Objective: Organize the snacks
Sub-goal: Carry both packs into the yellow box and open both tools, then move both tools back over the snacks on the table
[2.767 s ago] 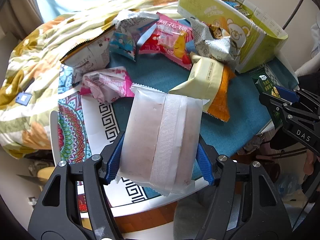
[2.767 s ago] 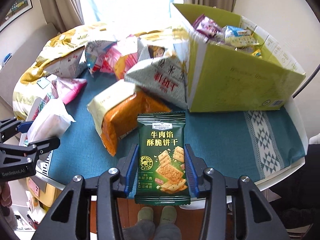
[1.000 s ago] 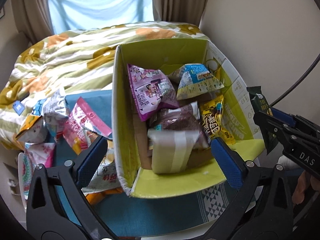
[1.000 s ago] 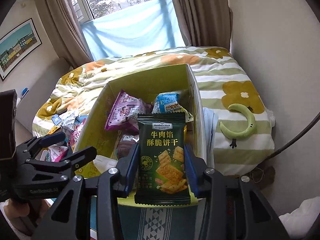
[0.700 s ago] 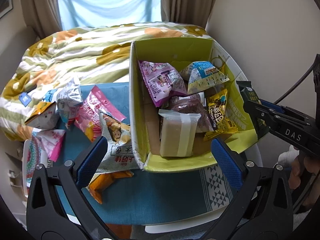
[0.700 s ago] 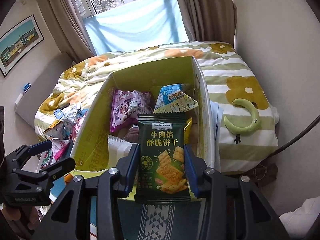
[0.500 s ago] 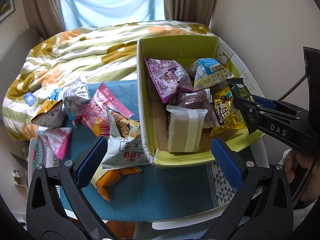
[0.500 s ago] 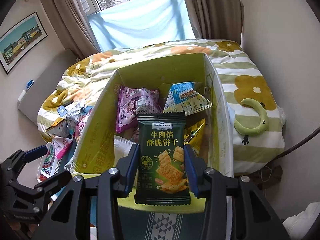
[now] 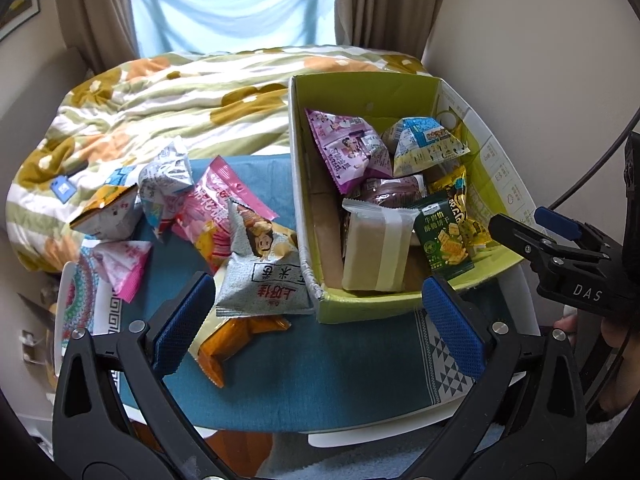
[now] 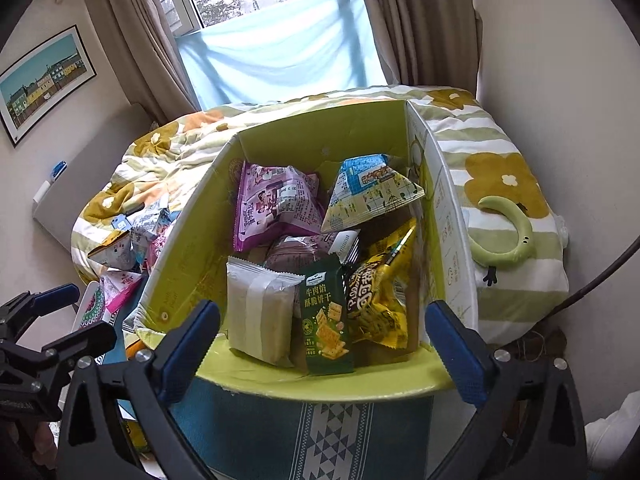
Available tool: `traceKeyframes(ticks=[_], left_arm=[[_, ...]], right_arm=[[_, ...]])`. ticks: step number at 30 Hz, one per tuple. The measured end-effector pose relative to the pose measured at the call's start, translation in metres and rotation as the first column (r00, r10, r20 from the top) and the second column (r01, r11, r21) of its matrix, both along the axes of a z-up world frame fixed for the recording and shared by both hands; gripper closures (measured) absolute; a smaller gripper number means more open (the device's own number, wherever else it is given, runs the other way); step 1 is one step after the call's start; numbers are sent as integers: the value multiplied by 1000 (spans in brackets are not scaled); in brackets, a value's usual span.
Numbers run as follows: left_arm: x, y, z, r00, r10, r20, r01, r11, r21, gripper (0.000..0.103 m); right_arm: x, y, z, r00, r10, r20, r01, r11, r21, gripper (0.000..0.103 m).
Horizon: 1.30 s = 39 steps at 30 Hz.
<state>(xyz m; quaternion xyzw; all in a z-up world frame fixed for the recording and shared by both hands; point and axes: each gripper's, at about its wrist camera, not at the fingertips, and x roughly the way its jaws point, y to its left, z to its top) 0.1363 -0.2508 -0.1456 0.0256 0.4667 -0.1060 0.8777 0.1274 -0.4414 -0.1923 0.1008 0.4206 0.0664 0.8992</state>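
The green cracker packet [image 10: 326, 316] stands upright inside the yellow-green cardboard box [image 10: 320, 136], near the box's front wall, with the pale frosted packet [image 10: 260, 312] touching it on one side and the yellow crinkled bag [image 10: 384, 292] on the other. Deeper in the box lie a purple bag [image 10: 276, 204] and a blue-topped triangular pouch [image 10: 368, 196]. Just in front of the box, the right gripper [image 10: 322, 344] is opening, its 2 blue pads wide apart and nothing pinched between them; the packet sits beyond them in the box. The left gripper [image 9: 316, 320] also stands spread with nothing in it, hovering before the box's left front corner. Left of the box, loose snacks litter the blue tablecloth [image 9: 320, 380]: a grey pouch [image 9: 264, 272] touching the box wall, a pink bag [image 9: 216, 208], an orange packet [image 9: 232, 340].
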Motion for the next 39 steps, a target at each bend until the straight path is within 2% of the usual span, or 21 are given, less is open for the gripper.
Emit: traceKeyframes(ticks=[11, 17, 21, 27, 35, 39], left_arm=[[-34, 32, 37, 989, 77, 122, -79, 997, 6, 1], [-51, 69, 56, 974, 134, 181, -136, 991, -1, 1], [-58, 105, 62, 967, 163, 197, -163, 986, -13, 1], [-58, 163, 60, 969, 163, 186, -167, 986, 6, 1], [-43, 234, 47, 981, 126, 148, -128, 992, 4, 1], [-27, 261, 33, 990, 93, 109, -92, 996, -11, 1]], right_arm=[[-23, -6, 29, 1000, -10, 2, 10, 1000, -4, 1], [-39, 11, 60, 998, 15, 68, -12, 999, -53, 1], [-45, 28, 77, 995, 24, 97, -20, 999, -44, 1], [-50, 71, 86, 990, 2, 138, 5, 999, -53, 1], [-45, 154, 71, 996, 9, 84, -6, 999, -41, 1], [-47, 188, 59, 998, -22, 58, 24, 999, -36, 1]])
